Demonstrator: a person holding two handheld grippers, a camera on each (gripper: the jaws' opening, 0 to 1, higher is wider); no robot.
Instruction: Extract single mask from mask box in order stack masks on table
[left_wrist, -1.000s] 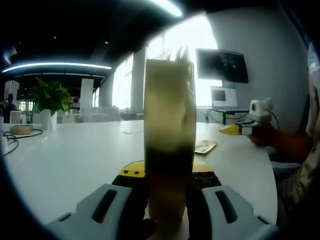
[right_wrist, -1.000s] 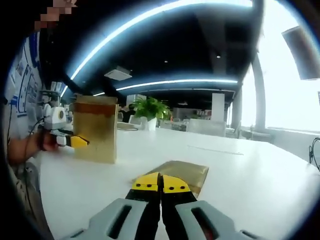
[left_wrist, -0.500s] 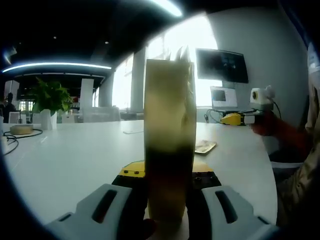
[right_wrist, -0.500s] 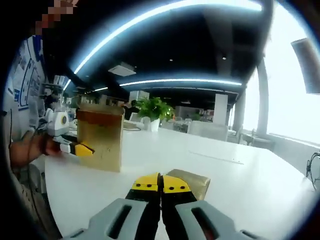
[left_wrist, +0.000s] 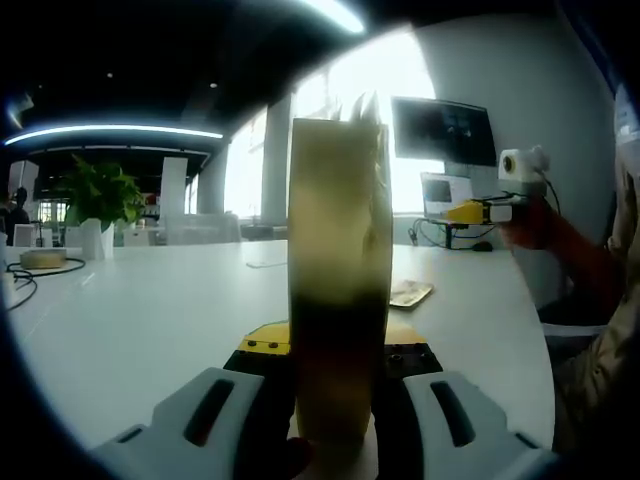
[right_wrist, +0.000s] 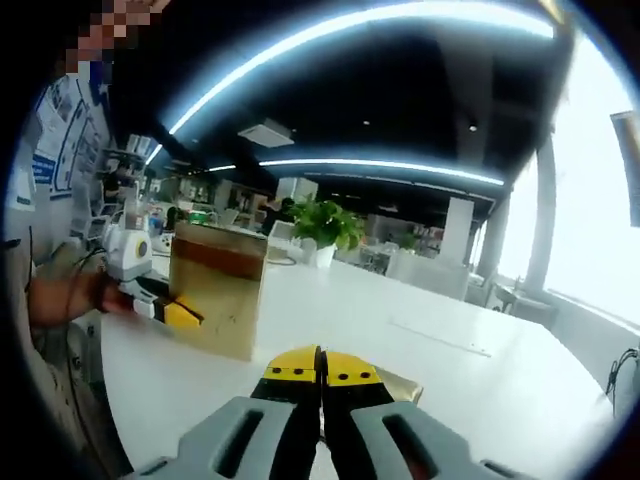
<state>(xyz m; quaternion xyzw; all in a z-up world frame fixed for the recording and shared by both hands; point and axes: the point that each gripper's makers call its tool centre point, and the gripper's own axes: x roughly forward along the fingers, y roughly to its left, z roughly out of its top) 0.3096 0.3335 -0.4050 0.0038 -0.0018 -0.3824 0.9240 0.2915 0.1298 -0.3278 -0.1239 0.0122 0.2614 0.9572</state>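
A tall tan mask box (left_wrist: 338, 280) stands upright on the white table (left_wrist: 150, 300), right in front of the left gripper view, and my left gripper (left_wrist: 335, 345) is shut on its sides. A flat tan mask packet (left_wrist: 411, 293) lies on the table behind it. My right gripper (left_wrist: 482, 211), held by a hand, hovers above the table at the right. In the right gripper view its yellow tips (right_wrist: 321, 368) are shut with nothing between them. The mask packet (right_wrist: 402, 381) lies just beyond them. The box (right_wrist: 218, 288) with the left gripper (right_wrist: 180, 313) against it is to the left.
A potted plant (left_wrist: 95, 200) and a round roll with a cable (left_wrist: 40, 260) stand at the table's far left. A dark wall screen (left_wrist: 443, 130) and a small monitor (left_wrist: 447, 195) are behind the right gripper. The person's sleeve (left_wrist: 610, 330) is at the right edge.
My right gripper has risen from just above the table to a higher spot, still shut. The left gripper and the box have not moved.
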